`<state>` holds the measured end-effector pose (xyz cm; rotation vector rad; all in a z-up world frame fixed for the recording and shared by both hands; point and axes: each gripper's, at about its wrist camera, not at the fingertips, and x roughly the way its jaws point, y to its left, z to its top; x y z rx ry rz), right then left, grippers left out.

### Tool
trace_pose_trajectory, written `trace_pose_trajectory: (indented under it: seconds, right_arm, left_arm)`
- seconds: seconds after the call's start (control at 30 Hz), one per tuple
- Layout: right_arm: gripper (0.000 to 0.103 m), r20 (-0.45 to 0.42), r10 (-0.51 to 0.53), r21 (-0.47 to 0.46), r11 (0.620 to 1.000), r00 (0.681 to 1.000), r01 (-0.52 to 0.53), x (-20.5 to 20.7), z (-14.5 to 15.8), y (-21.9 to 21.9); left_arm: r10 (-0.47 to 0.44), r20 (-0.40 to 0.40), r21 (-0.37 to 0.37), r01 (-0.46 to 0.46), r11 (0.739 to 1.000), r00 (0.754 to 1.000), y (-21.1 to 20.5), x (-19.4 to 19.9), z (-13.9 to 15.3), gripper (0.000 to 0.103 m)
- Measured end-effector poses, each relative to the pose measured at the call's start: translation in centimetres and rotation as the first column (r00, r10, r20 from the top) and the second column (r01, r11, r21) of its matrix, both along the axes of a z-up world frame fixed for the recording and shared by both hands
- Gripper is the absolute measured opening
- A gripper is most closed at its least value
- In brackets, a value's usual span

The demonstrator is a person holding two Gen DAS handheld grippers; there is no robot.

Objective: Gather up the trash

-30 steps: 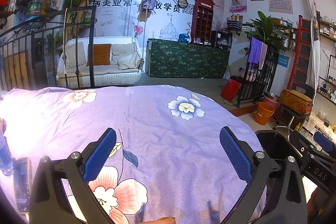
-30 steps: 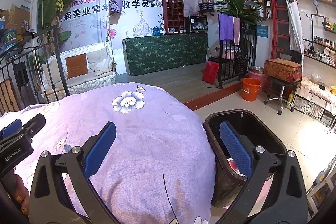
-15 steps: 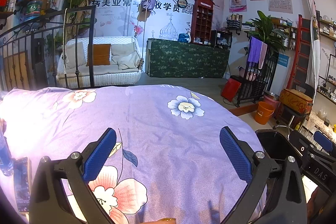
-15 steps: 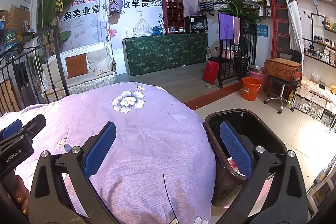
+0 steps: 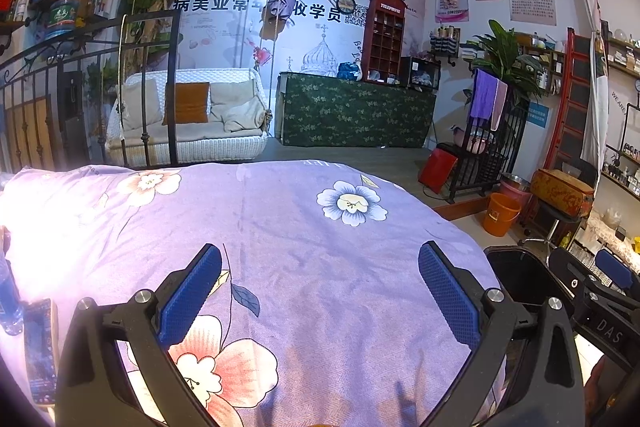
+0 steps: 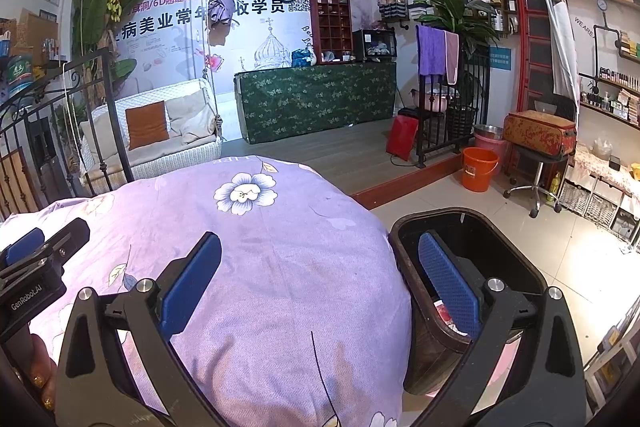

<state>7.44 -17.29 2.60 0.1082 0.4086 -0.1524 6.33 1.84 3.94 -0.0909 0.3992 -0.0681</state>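
Note:
A black trash bin (image 6: 508, 259) stands on the floor at the right edge of a bed with a purple floral cover (image 6: 260, 267); some trash lies at its bottom (image 6: 446, 311). My right gripper (image 6: 320, 283) is open and empty, its left finger over the bed and its right finger over the bin. My left gripper (image 5: 320, 291) is open and empty above the cover (image 5: 300, 247). The bin also shows in the left wrist view (image 5: 520, 275). A blue bottle (image 5: 8, 303) and a flat wrapper (image 5: 38, 351) lie at the bed's left edge.
A black metal bed frame (image 5: 152, 27) rises behind the bed. A white wicker sofa (image 5: 188, 123) and a green-draped counter (image 5: 356, 111) stand beyond. An orange bucket (image 6: 478, 169) and a stool (image 6: 536, 163) stand on the tiled floor to the right.

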Motion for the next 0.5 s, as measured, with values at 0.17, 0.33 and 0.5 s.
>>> trace_pose_trajectory:
  seconds: [0.17,0.33,0.5]
  right_arm:
    - [0.097,-0.001,0.000,0.001,1.000,1.000,0.000,0.04,0.01,0.08]
    - [0.097,-0.002,0.001,0.003,1.000,1.000,-0.001,0.00,-0.13,0.24]
    - [0.097,-0.005,0.001,0.005,1.000,1.000,-0.001,-0.05,-0.25,0.50]
  left_arm:
    - [-0.003,0.000,0.001,0.003,1.000,1.000,-0.04,0.01,-0.06,0.097]
    - [-0.004,-0.001,0.002,0.004,1.000,1.000,-0.18,-0.06,-0.14,0.097]
    - [-0.008,-0.009,0.003,0.008,1.000,1.000,-0.52,-0.15,-0.44,0.097]
